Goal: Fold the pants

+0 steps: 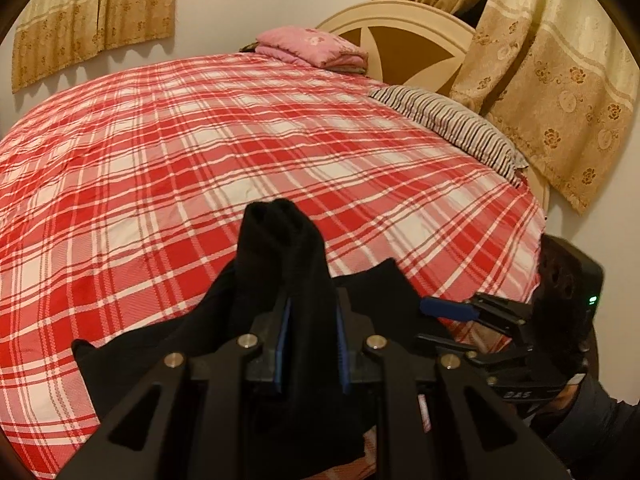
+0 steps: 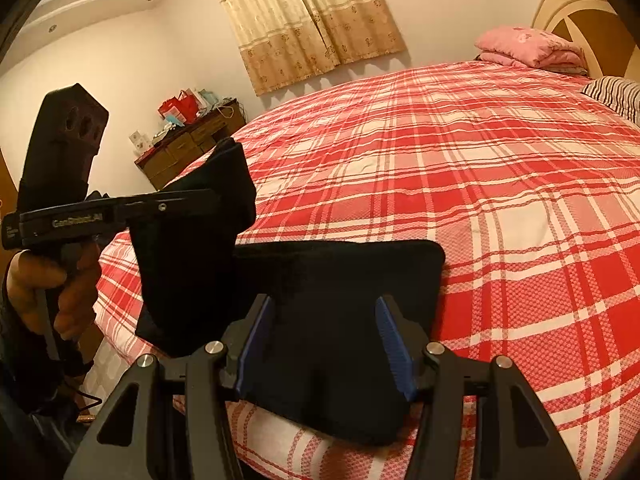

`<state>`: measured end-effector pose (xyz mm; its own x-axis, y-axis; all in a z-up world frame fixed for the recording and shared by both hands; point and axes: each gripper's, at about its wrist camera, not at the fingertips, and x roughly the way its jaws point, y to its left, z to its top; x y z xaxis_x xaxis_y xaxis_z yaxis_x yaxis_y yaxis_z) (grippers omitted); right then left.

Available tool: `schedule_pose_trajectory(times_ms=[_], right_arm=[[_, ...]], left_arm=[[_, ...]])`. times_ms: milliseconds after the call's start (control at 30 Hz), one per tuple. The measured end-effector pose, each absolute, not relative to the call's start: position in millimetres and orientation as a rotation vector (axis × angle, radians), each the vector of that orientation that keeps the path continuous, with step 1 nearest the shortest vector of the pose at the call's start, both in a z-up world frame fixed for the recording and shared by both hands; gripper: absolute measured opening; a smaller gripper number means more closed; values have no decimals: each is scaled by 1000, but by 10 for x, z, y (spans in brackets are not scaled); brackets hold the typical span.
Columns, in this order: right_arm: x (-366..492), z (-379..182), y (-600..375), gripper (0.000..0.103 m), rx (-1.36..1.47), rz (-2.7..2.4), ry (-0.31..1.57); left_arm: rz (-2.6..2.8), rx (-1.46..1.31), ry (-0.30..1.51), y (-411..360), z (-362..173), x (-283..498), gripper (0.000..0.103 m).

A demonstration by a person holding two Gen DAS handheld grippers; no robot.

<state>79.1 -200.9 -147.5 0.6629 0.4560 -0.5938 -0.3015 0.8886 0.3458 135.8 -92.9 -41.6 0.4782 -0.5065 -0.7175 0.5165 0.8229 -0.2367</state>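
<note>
**Black pants held at the near edge of the bed**

My left gripper (image 1: 310,320) has its fingers (image 1: 283,340) drawn close together on a bunched fold of the black pants (image 1: 288,248), with cloth pinched between the blue pads and a peak of fabric standing up just beyond the tips. In the right wrist view the same gripper (image 2: 188,200) is seen from the side, raised over the near left corner of the bed, the pants (image 2: 328,320) hanging down from it in a thick fold.

My right gripper (image 2: 326,344) has its fingers (image 2: 390,340) spread wide, and a broad flat part of the pants lies between them, filling the gap. The pads sit against the cloth on either side, but I cannot tell whether they truly grip it. From the left wrist view, the right gripper (image 1: 452,316) sits to the right, low at the bed's near edge, beside the cloth.

The pants rest partly on the red and white plaid bedspread (image 2: 500,200), at its near edge. At the far end lie a folded pink blanket (image 1: 316,50) and a striped pillow (image 1: 452,128), against the headboard (image 1: 404,36). Gold curtains (image 2: 312,20) hang on the far wall, and a wooden dresser (image 2: 180,152) stands far left.
</note>
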Motion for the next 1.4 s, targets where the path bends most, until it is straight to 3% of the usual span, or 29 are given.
schedule_pose_trajectory(times_ms=[233,700,833,900,967,1167,1333,1400], right_arm=[[797,-1451,-2126,56,246,386,711],[817,-1511,-2499,56,318,242,682],[802,-1491,-2556,56,330,220,658],[782,-1461,-2566,56,347,231,644],[761,-1408,-2536,56,356,262,623],[694,-1263,-2075,56,247,378,635],[781,-1452,-1895,55,178,251,801],[806,-1518,-1945,29,200,271,832]], left_arm=[[-659,31,871,-1111,-393,1360,20],[-758,16,989,-1659,-833,1348,23],[-783,0,932,-1562,-681,1239,38],[-779,-28,877,-1399,-563,1177,52],[-751,-54,819,-1213,-468,1126,73],[-590,-15,776,-623,-538,1112,75],[-447,-45,847,-178,-834,1212,75],[-427,-89,865,-51,-910,1217,75]])
